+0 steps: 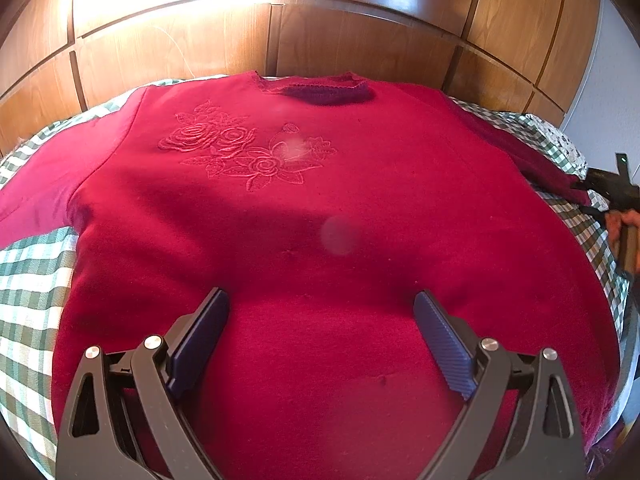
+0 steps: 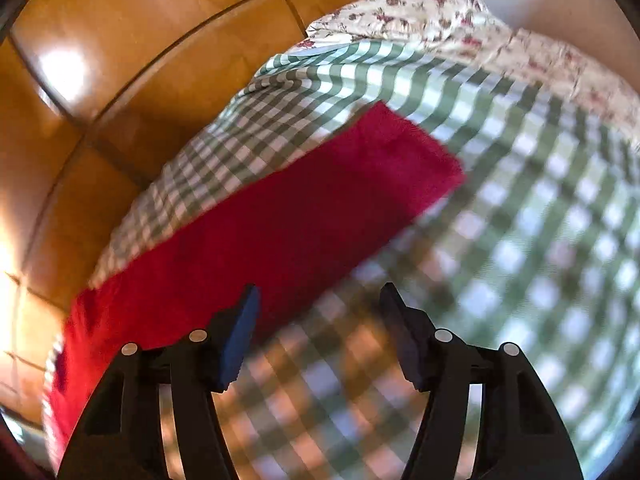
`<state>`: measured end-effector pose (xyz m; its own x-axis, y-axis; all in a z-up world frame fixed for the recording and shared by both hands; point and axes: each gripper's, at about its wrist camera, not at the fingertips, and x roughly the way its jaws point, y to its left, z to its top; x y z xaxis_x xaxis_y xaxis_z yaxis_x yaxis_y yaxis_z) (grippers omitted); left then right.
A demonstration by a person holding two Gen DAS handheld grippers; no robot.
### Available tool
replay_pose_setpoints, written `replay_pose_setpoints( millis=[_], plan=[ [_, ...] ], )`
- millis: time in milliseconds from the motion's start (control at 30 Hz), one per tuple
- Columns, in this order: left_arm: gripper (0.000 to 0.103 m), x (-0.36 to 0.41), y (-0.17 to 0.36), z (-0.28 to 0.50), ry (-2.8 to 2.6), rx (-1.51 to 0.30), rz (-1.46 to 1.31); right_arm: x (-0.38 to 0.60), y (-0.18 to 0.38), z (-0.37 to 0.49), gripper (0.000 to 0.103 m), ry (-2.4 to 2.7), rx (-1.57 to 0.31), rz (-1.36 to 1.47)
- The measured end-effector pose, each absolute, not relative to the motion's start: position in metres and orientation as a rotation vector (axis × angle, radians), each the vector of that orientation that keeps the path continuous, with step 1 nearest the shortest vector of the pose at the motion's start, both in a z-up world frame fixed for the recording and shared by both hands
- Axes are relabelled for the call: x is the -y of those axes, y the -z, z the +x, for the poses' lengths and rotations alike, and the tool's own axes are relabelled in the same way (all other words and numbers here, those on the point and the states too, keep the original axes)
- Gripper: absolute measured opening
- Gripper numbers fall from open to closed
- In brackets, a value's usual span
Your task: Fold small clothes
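Both tongs gape empty: left tongs (image 1: 322,312) over the red sweater's (image 1: 320,208) hem, right tongs (image 2: 318,312) beside its sleeve (image 2: 304,208). The sweater lies flat on the bed (image 1: 32,280). Likely next: grip that sleeve and fold it inward.

Sweater (image 1: 320,208): red cloth, soft matt nap, slightly fuzzy, with a raised stitched rose motif (image 1: 248,152). Bedcover (image 2: 520,220): thin woven green-white check cloth, matt. Cabinet panels (image 1: 360,40): wood-grain, glossy, with glare. Gripper fingers (image 1: 444,344): matt black plastic, ribbed blue pads, shiny metal pins.

Sweater (image 1: 320,220) hem cut off below; checked cloth (image 2: 520,240) motion-blurred in right view
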<state>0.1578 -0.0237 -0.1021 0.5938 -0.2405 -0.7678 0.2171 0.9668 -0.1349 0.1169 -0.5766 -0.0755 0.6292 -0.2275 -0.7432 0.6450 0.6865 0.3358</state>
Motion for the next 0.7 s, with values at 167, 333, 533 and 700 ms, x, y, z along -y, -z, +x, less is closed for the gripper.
replay_pose_setpoints(
  millis=[167, 333, 533, 700],
  plan=[
    [0.094, 0.024, 0.102, 0.158, 0.265, -0.901, -0.032, 0.58, 0.072, 0.147, 0.006, 0.622, -0.791, 0.562],
    [0.094, 0.02, 0.102, 0.16, 0.274, -0.906, -0.04, 0.587, 0.065, 0.151, 0.005, 0.715, -0.81, 0.464],
    [0.094, 0.013, 0.095, 0.159, 0.28, -0.915, -0.092, 0.533, 0.016, 0.165, 0.005, 0.571, -0.725, 0.358],
    [0.08, -0.008, 0.082, 0.156, 0.288, -0.916, -0.208, 0.453, -0.025, 0.191, 0.005, 0.39, -0.66, 0.248]
  ],
)
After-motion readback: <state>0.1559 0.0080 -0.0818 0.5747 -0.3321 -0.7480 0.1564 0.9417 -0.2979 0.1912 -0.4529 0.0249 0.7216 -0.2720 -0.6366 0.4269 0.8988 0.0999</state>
